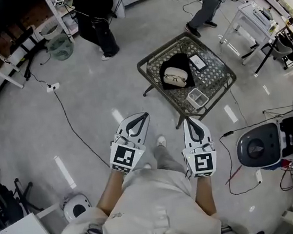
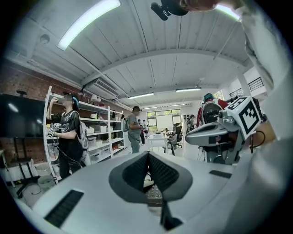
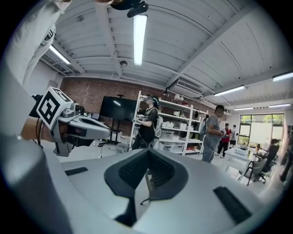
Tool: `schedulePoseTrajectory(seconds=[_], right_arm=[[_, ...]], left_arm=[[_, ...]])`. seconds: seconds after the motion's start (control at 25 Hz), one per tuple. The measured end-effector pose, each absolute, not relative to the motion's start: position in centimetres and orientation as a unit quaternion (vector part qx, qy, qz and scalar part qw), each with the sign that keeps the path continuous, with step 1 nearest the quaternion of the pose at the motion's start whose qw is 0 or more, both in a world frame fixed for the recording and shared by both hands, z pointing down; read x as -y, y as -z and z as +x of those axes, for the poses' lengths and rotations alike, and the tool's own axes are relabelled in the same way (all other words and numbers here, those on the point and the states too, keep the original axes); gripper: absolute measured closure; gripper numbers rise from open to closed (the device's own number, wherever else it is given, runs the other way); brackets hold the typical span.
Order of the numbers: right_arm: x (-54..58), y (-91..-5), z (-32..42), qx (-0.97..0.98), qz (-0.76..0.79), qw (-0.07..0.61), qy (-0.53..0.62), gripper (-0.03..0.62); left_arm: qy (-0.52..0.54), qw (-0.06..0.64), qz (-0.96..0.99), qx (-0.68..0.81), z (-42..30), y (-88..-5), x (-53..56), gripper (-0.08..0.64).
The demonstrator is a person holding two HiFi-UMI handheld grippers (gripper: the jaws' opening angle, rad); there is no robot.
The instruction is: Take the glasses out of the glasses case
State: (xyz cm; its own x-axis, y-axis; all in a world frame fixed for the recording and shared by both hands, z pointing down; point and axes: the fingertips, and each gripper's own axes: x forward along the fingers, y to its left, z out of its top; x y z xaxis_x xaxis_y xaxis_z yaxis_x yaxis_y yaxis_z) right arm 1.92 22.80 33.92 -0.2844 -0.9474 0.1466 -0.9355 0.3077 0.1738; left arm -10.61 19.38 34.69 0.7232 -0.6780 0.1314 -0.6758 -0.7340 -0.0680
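Reaching the pale-framed glasses, lying in the open black glasses case on the dark wire-mesh table well ahead, likely means first spreading the empty, pressed-together jaws of the left gripper and right gripper.

Black glasses case lies flat and open, well ahead of both grippers, roughly straight beyond the right gripper tips and ahead-right of the left gripper. Glasses with a pale frame rest inside on the black lining, at the edge nearer the grippers, apparently folded.
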Motion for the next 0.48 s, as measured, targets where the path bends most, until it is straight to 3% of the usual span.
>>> schedulePoseTrajectory(seconds=[0.48], right_arm=[[-10.9, -33.3, 8.0, 0.833, 0.544, 0.101, 0.019, 0.586]], left_arm=[[0.087, 0.006, -0.903, -0.421, -5.7, -32.9, -8.9, 0.548]])
